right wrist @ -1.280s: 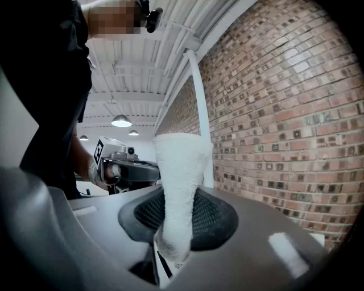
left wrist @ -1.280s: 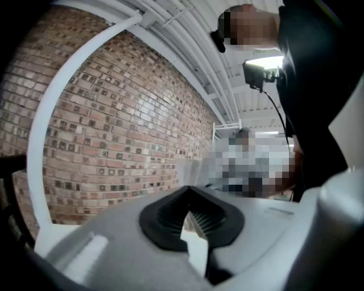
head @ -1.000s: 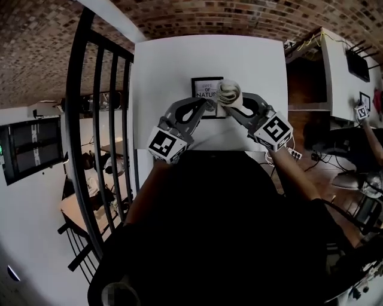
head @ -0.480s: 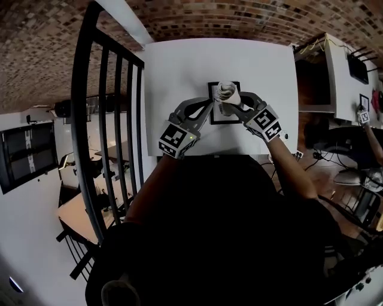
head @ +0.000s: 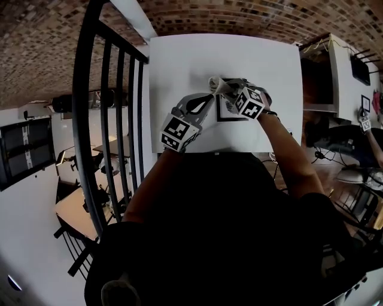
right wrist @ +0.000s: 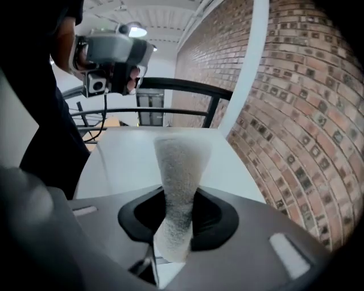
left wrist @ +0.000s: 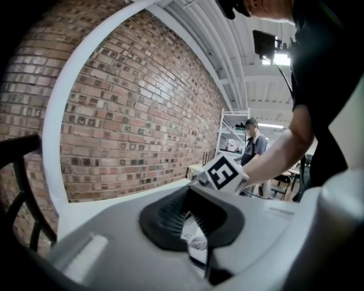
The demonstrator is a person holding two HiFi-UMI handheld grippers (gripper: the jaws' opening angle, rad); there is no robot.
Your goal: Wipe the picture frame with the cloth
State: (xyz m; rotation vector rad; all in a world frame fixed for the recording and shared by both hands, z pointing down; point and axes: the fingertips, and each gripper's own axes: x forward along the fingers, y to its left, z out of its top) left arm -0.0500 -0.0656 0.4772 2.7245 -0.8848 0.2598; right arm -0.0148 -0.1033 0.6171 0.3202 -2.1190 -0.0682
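Note:
A black picture frame (head: 231,116) with white printed art lies on the white table (head: 179,66), half hidden under my right gripper. My left gripper (head: 209,104) is shut on the frame's left edge; in the left gripper view the frame (left wrist: 196,241) shows between the ribbed pads. My right gripper (head: 224,88) is shut on a pale rolled cloth (head: 216,83), held over the frame's upper left corner. In the right gripper view the cloth (right wrist: 178,193) stands up out of the jaws as a fuzzy column.
A black metal railing (head: 99,119) runs along the table's left side, with a brick wall (head: 239,15) behind the table. The table's front edge (head: 209,153) is close to my body. A desk with cables (head: 335,72) stands to the right.
The right gripper has swung left and turned, carrying the cloth from the frame's top toward its upper left corner. The left gripper keeps its hold on the frame.

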